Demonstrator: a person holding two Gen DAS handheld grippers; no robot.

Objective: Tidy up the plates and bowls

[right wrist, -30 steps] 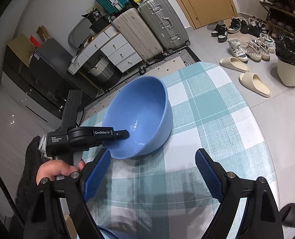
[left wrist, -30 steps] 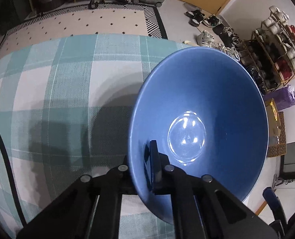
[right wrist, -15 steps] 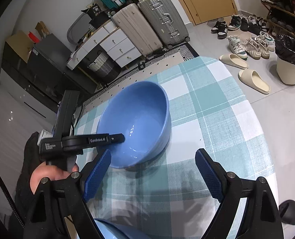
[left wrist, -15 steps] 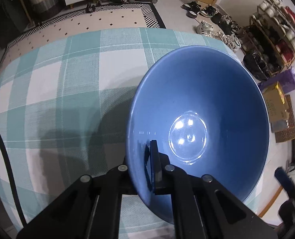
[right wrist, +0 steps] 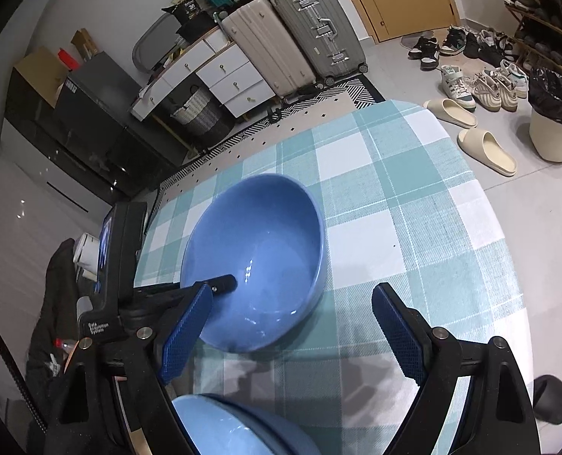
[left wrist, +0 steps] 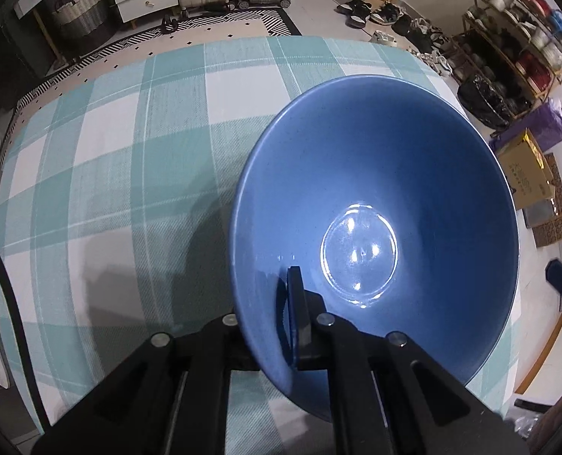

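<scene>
A large blue bowl (left wrist: 375,227) hangs tilted just over the teal-and-white checked tablecloth (left wrist: 129,189). My left gripper (left wrist: 281,326) is shut on its near rim, one finger inside the bowl and one outside. In the right wrist view the same bowl (right wrist: 258,258) is at centre left, with the left gripper (right wrist: 220,286) and a gloved hand (right wrist: 57,303) beside it. My right gripper (right wrist: 292,294) stands open just in front of the bowl with nothing between its blue pads (right wrist: 398,333). A second blue dish (right wrist: 235,428) shows at the bottom edge, under the right gripper.
The round table's edge (right wrist: 508,265) curves off to the right, with floor beyond. On the floor are slippers (right wrist: 485,151), shoes, a lined bin (right wrist: 553,125), suitcases (right wrist: 292,38) and a drawer unit (right wrist: 220,76). A shoe rack (left wrist: 508,45) stands to the right.
The left gripper has carried the blue bowl across the table, toward the near left in the right wrist view. A second blue dish has come into sight at that view's bottom edge.
</scene>
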